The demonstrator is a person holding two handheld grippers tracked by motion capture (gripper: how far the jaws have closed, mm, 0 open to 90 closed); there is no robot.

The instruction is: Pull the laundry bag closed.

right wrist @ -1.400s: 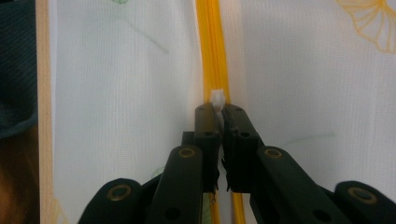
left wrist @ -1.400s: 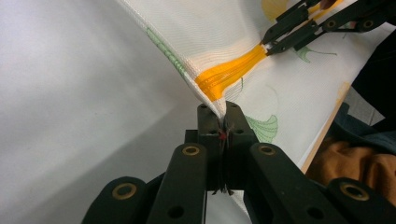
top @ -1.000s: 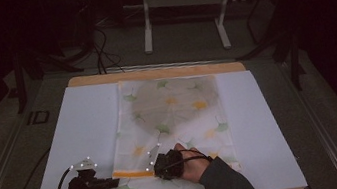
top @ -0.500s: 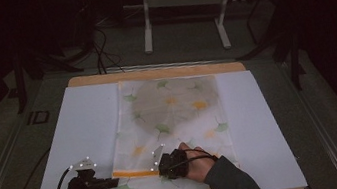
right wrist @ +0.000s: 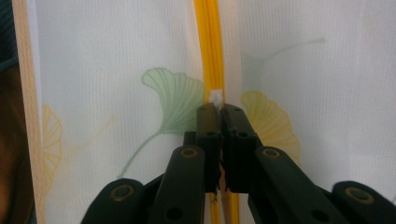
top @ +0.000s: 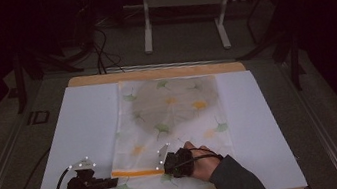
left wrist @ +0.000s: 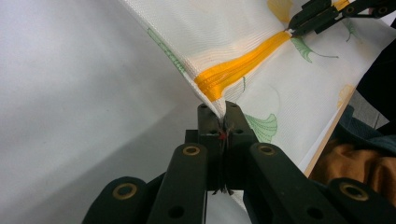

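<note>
A white mesh bag (top: 175, 118) printed with ginkgo leaves lies flat on the table, its orange zipper (top: 135, 172) running across the near end. My left gripper (top: 115, 182) is shut on the bag's corner at the zipper's left end (left wrist: 223, 116), and the cloth there is pulled up into a peak. At the other end of the zipper, my right gripper (top: 166, 165) is shut on the small white zipper pull (right wrist: 215, 97). Its jaws have just closed further on that pull, which sits on the orange zipper (right wrist: 208, 46).
The bag rests on a white sheet (top: 86, 132) that covers a wooden table (top: 153, 73). A metal stand (top: 183, 1) and cables (top: 99, 49) are on the dark floor behind the table. The table's near edge runs just under both hands.
</note>
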